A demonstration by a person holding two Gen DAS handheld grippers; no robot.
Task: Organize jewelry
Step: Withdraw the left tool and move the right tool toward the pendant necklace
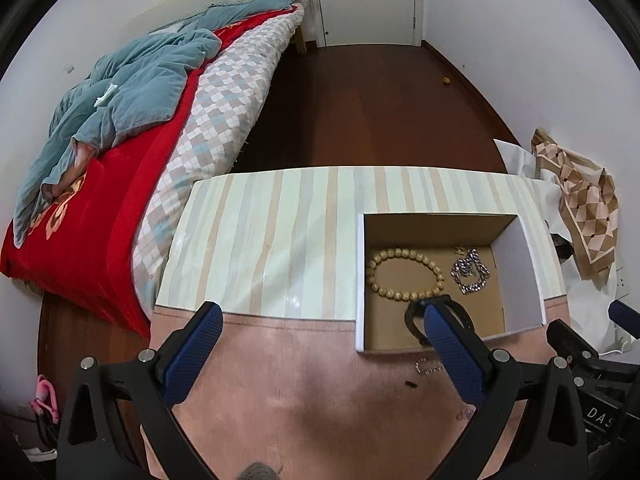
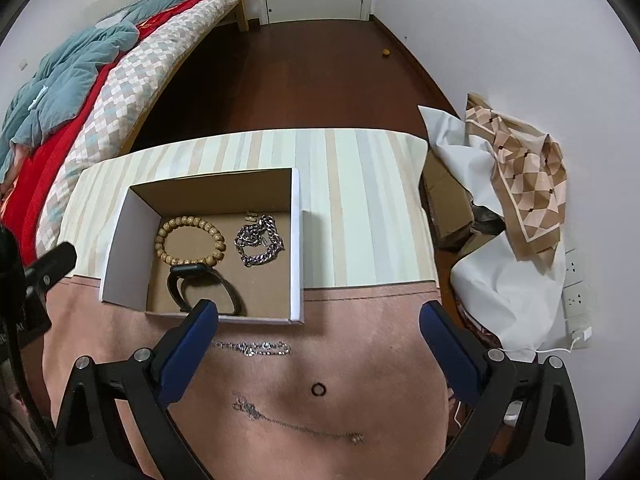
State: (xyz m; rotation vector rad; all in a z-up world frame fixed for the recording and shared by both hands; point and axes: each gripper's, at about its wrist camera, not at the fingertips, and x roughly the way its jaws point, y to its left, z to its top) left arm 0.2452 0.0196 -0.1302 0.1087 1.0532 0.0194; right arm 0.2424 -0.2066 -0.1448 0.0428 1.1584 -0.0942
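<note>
Room: bedroom with dark wood floor; bed [image 1: 132, 152] with red cover and blue quilt beyond the left fingers, white door far ahead.
Surface: table [image 2: 360, 420] under a pink cloth near the fingers, striped cloth farther out.
Box: open cardboard box [image 2: 296, 240] with white outer walls, ahead of the right gripper [image 2: 320, 312] and just beyond its left finger; in the left wrist view it sits ahead and to the right, partly behind the right finger.
In the box: bead bracelet [image 2: 188, 242], chunky silver chain [image 2: 260, 242], black band [image 2: 208, 288] nearest the front wall, and a small gold piece [image 2: 251, 216] at the back, too small to name.
Outside the box: thin silver chain [image 2: 252, 348] between the right gripper's fingers, just short of the box front; small black ring [image 2: 318, 389] closer in; fine necklace [image 2: 296, 420] closest to the camera.
Left gripper [image 1: 320, 316]: fingers wide apart, holding nothing, over the bare cloth.
Right gripper: fingers wide apart, holding nothing, above the loose pieces.
Progress: judged roughly halfway; four pieces boxed, three left on the cloth.
Likely next: thin silver chain, being nearest the fingers' gap.
Off to the right: white bag [image 2: 512, 280] and patterned scarf [image 2: 528, 184] by the wall.
</note>
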